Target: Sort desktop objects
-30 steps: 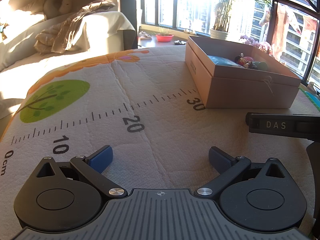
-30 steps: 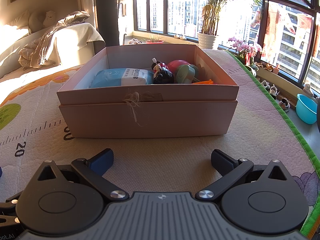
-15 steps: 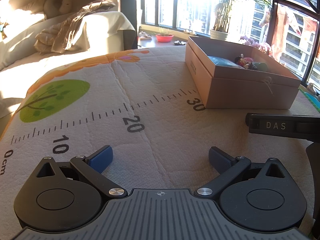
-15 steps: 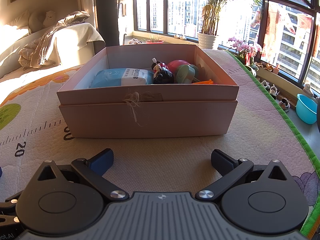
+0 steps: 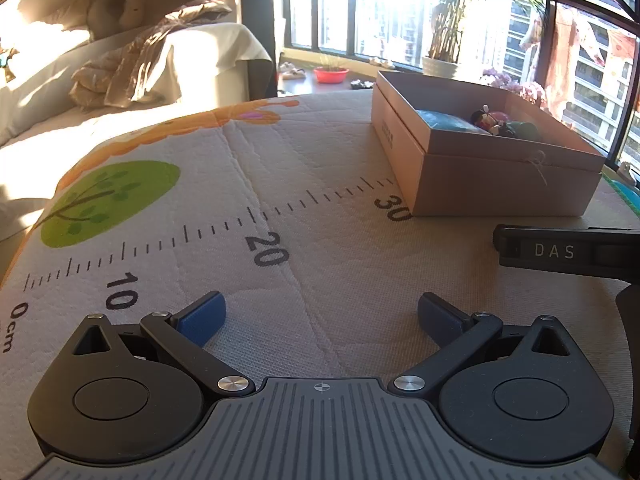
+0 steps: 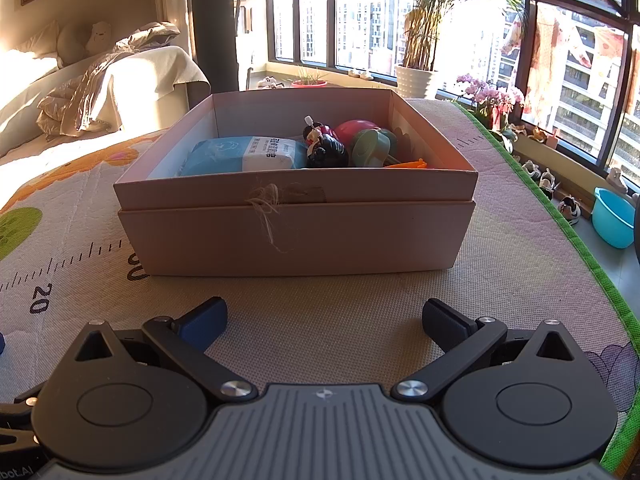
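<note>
Cardboard box (image 6: 296, 236) sits on the printed mat (image 6: 360, 320) at twelve o'clock from the right gripper (image 6: 324, 320), its long axis crosswise to that view. Inside lie a blue packet (image 6: 240, 156), a dark figurine (image 6: 326, 148) and a green toy (image 6: 370, 148), partly hidden by the wall. Right and left gripper (image 5: 322, 316) hover low over the mat, fingers spread wide, gripping nothing.

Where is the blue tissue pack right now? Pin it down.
In the right wrist view the blue tissue pack lies inside the cardboard box, in its left half, just left of the black figurine.
</note>
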A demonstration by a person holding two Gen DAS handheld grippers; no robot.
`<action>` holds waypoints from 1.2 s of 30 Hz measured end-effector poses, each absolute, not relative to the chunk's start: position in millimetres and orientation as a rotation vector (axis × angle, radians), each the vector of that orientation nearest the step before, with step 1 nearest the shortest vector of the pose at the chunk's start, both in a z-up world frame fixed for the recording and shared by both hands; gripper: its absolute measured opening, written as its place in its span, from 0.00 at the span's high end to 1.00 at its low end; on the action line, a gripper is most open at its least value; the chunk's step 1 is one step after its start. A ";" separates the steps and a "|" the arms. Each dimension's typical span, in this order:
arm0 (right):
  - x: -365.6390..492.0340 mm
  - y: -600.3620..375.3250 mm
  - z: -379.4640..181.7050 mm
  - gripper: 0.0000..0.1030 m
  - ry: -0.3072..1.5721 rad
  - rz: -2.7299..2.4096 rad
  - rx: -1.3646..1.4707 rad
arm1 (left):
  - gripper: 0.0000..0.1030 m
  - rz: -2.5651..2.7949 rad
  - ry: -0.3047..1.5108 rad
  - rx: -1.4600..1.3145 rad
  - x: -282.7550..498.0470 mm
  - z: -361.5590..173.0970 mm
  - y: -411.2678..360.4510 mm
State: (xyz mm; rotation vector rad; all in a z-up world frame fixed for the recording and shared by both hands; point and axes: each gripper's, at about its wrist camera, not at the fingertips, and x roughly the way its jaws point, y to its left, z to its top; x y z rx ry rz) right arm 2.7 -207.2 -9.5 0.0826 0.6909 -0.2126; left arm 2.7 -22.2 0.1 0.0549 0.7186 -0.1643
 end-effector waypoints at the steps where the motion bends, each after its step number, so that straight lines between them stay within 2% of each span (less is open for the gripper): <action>1: 3.5 -208.3 -9.1 0.00 0.692 -0.212 0.084 | 0.00 -0.165 0.720 0.053 3.6 0.1 -21.0; 36: 1.4 -210.2 -8.6 0.00 0.692 -0.213 0.082 | 0.00 -0.141 0.736 0.041 0.9 1.1 -24.2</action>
